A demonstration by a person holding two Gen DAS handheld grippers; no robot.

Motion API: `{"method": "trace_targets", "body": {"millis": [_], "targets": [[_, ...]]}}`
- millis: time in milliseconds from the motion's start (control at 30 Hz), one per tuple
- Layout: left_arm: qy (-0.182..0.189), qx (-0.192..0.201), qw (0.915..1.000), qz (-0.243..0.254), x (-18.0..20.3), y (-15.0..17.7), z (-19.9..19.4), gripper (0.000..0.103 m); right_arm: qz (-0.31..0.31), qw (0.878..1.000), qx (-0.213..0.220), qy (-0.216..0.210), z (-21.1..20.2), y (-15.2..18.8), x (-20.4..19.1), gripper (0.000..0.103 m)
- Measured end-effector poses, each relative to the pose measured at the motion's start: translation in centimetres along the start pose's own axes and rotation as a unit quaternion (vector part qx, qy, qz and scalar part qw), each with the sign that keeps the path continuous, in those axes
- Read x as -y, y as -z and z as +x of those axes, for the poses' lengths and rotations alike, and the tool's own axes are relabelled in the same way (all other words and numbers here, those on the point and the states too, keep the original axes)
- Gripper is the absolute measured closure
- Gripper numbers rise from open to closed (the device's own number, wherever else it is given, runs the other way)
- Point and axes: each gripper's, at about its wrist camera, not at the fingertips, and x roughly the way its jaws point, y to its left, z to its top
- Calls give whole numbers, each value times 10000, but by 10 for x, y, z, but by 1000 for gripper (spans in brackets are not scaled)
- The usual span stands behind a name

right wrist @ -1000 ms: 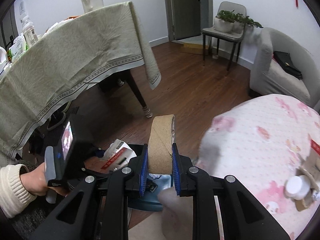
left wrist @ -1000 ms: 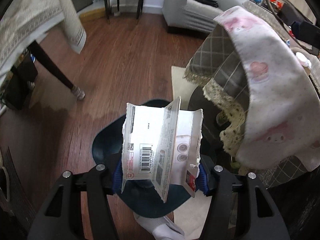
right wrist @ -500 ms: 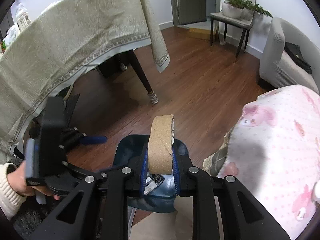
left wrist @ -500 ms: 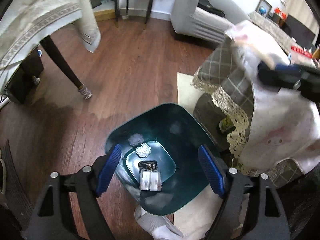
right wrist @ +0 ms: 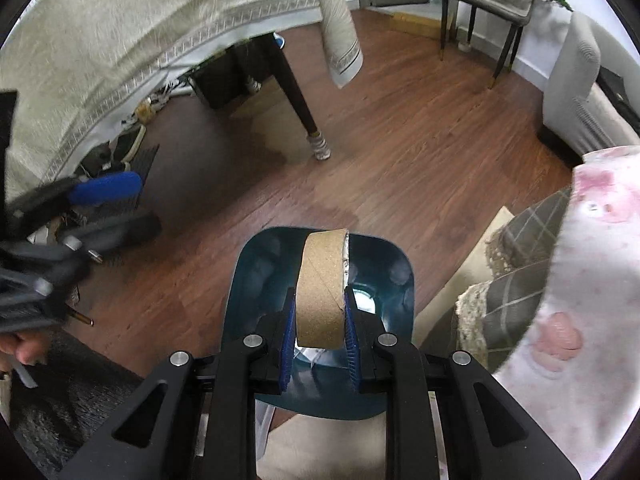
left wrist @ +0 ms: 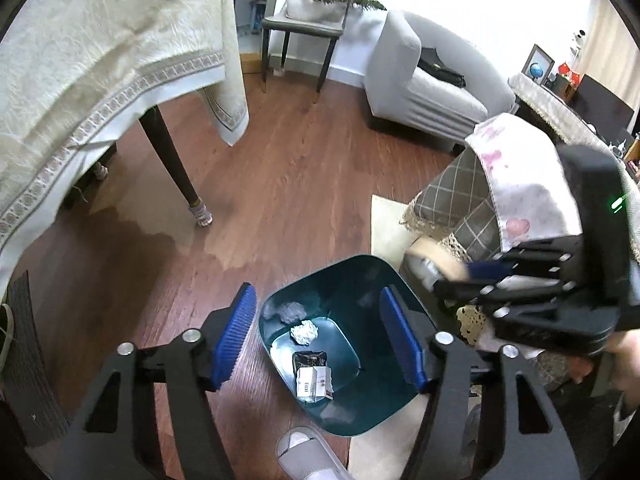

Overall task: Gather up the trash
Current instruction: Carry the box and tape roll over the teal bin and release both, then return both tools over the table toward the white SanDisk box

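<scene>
Cardboard roll [right wrist: 322, 288], clamped in the right gripper [right wrist: 319, 338] over the teal bin [left wrist: 394, 408], could bounce off the rim if released off-centre, while the empty left gripper [left wrist: 318, 340] narrows alongside.

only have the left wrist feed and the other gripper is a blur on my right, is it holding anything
observer: yes, the right gripper is shut on a brown cardboard roll, with the pads on its two flat sides.
operator: is it over the bin
observer: in the right wrist view the roll sits in front of the open mouth of the teal bin, so it looks lined up above it.
operator: is my gripper in its way
observer: the left gripper shows far to the left in that view, off the bin. Its jaws are closing with nothing between them.
</scene>
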Motion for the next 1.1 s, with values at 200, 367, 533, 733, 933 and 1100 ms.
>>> {"method": "trace_targets", "body": {"millis": [200,367,533,733,933,1100], "targets": [[68,254,9996,-79,-2,-9,-22,42,-27,9996,-261,-105,22,2,-6,81],[164,456,9987,-143,-2,-17,-38,42,-100,9986,-521,7,41,11,-9,54],[169,614,9979,-128,3,-24,-49,42,-24,9989,-469,9,34,10,-1,49],[237,751,9969,-87,15,-33,-58,42,1,9996,-264,-39,13,15,6,49],[325,921,9952,39,36,-45,-66,42,35,9997,28,-221,-19,18,10,50],[397,1098,9930,201,59,-55,-75,42,66,9984,435,-367,-56,20,15,49]]}}
